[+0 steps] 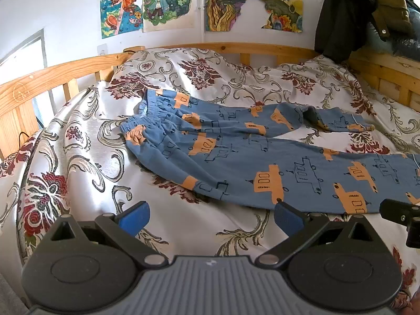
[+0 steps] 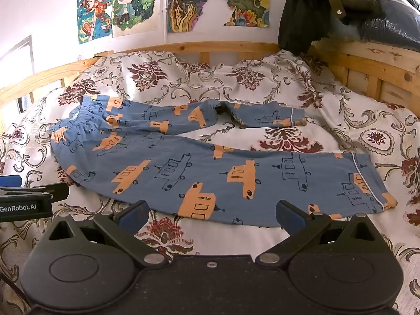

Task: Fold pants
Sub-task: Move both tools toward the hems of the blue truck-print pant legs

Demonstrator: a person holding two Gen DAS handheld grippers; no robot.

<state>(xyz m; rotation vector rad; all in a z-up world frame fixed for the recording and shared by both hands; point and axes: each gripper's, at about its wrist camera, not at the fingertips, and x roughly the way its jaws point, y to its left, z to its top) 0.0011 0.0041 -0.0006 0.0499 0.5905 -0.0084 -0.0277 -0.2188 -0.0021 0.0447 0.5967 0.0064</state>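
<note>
Blue pants (image 1: pixel 236 155) (image 2: pixel 210 173) printed with orange and outlined boats lie spread flat on a floral bedspread (image 1: pixel 86 141) (image 2: pixel 354 120). The waistband (image 1: pixel 143 116) (image 2: pixel 71 123) points left and both legs run right. The far leg (image 2: pixel 262 116) is rumpled near its cuff. My left gripper (image 1: pixel 211 218) hovers open over the bedspread just short of the near leg's lower edge, with nothing between its blue pads. My right gripper (image 2: pixel 211 216) is open too, its pads at the near leg's front edge close to the cuff (image 2: pixel 372 183). Each gripper's tip shows at the edge of the other's view.
A wooden bed rail (image 1: pixel 52 78) (image 2: pixel 367 65) curves around the back and sides. Dark jackets (image 1: pixel 362 13) (image 2: pixel 328 5) hang over the rail at the back right. Posters (image 1: pixel 157 2) cover the wall. Bare bedspread lies in front of and left of the pants.
</note>
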